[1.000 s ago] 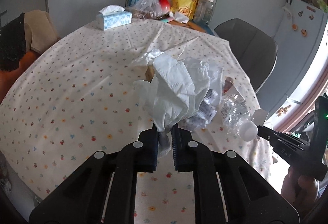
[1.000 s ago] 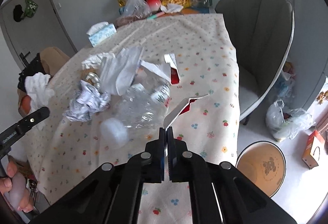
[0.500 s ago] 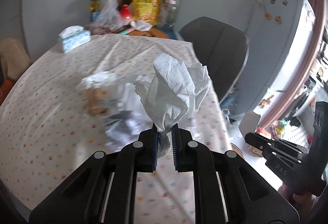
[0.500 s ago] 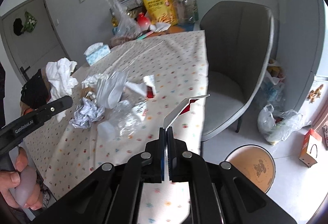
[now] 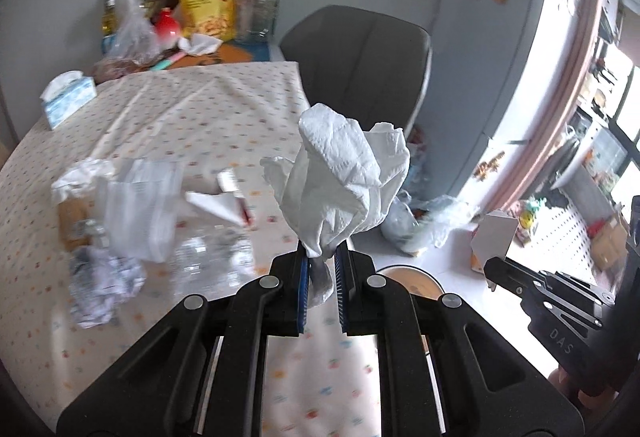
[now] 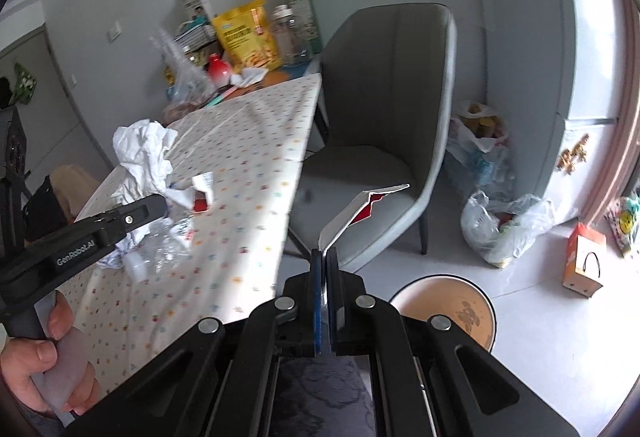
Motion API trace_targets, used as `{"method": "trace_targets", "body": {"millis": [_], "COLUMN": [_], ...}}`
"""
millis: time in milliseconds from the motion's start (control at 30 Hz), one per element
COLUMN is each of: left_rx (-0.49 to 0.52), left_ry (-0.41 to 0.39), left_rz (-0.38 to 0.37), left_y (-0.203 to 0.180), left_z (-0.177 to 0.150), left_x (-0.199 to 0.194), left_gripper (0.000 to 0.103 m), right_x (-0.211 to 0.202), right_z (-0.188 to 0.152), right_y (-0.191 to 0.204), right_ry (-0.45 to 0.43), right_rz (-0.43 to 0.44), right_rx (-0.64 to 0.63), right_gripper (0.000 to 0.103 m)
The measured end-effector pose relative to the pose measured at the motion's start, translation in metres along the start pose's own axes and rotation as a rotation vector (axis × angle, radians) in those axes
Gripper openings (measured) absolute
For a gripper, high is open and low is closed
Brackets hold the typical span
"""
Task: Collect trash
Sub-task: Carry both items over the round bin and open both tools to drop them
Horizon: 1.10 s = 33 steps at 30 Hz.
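Note:
My left gripper (image 5: 321, 261) is shut on a crumpled white paper towel (image 5: 344, 185) and holds it up over the table's right edge; it also shows in the right wrist view (image 6: 142, 153). My right gripper (image 6: 324, 257) is shut on a torn white and red carton scrap (image 6: 360, 209), held in the air beside the table; the scrap also shows in the left wrist view (image 5: 494, 237). A round tan trash bin (image 6: 444, 309) stands on the floor below my right gripper. More trash lies on the table: crumpled paper (image 5: 104, 277), a crushed clear bottle (image 5: 216, 253), a plastic bag (image 5: 140, 205).
The table (image 6: 248, 173) has a dotted cloth. A grey chair (image 6: 384, 109) stands at its right side. Filled plastic bags (image 6: 504, 225) and a small orange box (image 6: 584, 265) sit on the floor near a fridge (image 5: 500, 37). A tissue box (image 5: 68, 101), snack bag and bottles stand at the far end.
Both grippers have swung right, away from the table's middle toward its right edge and the floor. The bin has come closer in the right wrist view. Both keep their hold.

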<state>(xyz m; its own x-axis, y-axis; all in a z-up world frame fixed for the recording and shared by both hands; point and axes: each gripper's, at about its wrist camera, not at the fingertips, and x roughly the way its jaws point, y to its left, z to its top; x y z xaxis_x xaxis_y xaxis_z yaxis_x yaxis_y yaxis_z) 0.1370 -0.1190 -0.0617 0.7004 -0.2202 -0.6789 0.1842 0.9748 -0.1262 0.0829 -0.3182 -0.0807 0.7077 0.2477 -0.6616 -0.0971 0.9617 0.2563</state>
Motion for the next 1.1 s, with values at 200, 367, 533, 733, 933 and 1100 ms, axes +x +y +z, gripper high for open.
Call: {"method": "trace_targets", "body": {"millis": [200, 367, 533, 733, 933, 1100], "left_rx": [0.054, 0.092, 0.103, 0.118, 0.138, 0.164], "left_ry": [0.046, 0.092, 0.137, 0.176, 0.210, 0.253], "left_rz": [-0.024, -0.040, -0.046, -0.050, -0.061, -0.096], "left_y": [-0.036, -0.062, -0.074, -0.088, -0.103, -0.121], "left_z": [0.004, 0.004, 0.005, 0.006, 0.003, 0.000], "left_x": [0.029, 0.052, 0.073, 0.094, 0.108, 0.123], "left_gripper": [0.012, 0.012, 0.012, 0.012, 0.012, 0.012], "right_x": [0.009, 0.025, 0.046, 0.076, 0.083, 0.061], "right_z": [-0.005, -0.009, -0.013, -0.023, -0.036, -0.041], "right_y": [-0.036, -0.068, -0.096, -0.127, -0.151, -0.175], "right_ry": [0.010, 0.030, 0.047, 0.083, 0.117, 0.066], "right_rz": [-0.028, -0.045, -0.060, -0.054, -0.058, -0.116], "right_rx": [0.062, 0.126, 0.184, 0.240, 0.290, 0.329], "right_gripper": [0.003, 0.004, 0.005, 0.007, 0.008, 0.052]}}
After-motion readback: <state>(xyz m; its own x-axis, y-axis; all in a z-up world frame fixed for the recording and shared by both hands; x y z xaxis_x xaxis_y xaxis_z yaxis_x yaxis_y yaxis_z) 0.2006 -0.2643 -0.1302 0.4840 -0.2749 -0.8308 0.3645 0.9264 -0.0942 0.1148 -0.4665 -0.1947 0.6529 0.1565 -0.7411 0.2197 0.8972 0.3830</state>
